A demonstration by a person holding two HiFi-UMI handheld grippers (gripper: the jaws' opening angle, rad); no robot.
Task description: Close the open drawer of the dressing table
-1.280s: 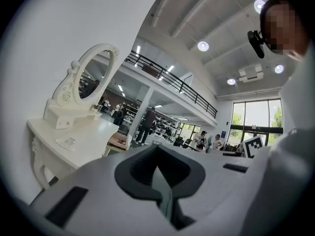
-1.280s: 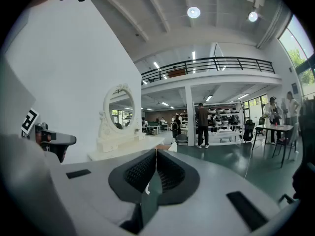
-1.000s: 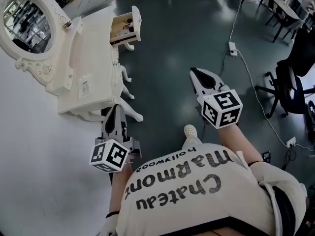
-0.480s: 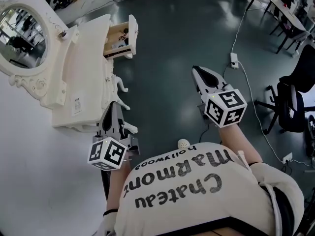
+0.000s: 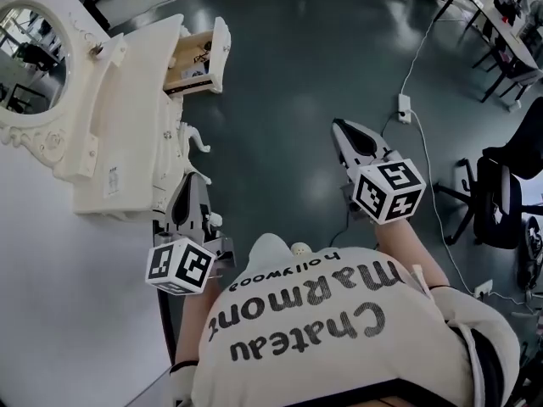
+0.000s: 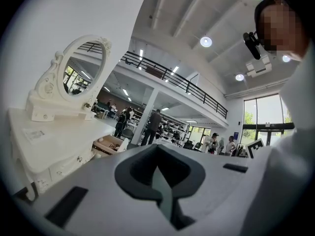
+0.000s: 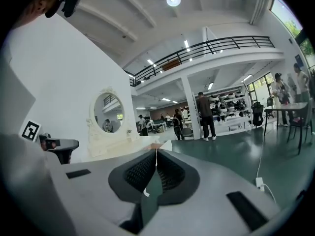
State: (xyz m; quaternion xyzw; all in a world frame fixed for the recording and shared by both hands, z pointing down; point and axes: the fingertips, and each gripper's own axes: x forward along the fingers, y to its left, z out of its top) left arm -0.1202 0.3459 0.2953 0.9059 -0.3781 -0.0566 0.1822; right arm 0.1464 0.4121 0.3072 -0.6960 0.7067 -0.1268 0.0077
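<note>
The cream dressing table (image 5: 127,125) stands against the white wall at the left, its oval mirror (image 5: 30,58) at the top left. Its far drawer (image 5: 197,58) is pulled out over the dark floor, with small items inside. My left gripper (image 5: 188,185) is shut and empty, level beside the table's near end. My right gripper (image 5: 339,127) is also shut and empty, out over the floor to the right, well short of the drawer. The left gripper view shows the drawer (image 6: 109,144) ahead, past the shut left gripper (image 6: 157,146). The right gripper (image 7: 156,151) points toward the mirror (image 7: 108,113).
A power strip (image 5: 404,104) and its cable lie on the floor to the right. An office chair (image 5: 501,197) stands at the right edge, desks (image 5: 501,24) behind it. People stand far off by shelves (image 7: 204,114). Curved table legs (image 5: 197,142) jut out.
The person has walked forward along the table; the table and drawer look nearer and lower in the head view. Both grippers travelled along and stayed shut.
</note>
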